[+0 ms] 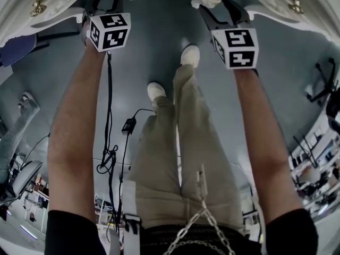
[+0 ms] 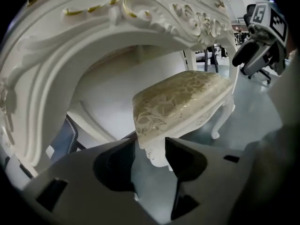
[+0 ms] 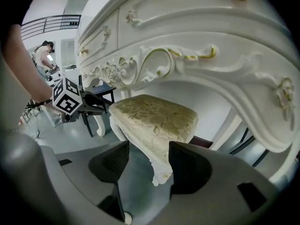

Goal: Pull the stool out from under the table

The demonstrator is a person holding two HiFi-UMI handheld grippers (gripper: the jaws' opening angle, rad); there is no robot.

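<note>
Stool: in the table's kneehole, long axis left to right, straight ahead of you. Left gripper: jaws apart, astride its near left leg, not pinching. Right gripper: jaws apart, astride its near right leg. Both equally near; pull toward yourself.

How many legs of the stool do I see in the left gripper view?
2. The near leg is low in the middle; the far leg is at right. Others may be hidden.
</note>
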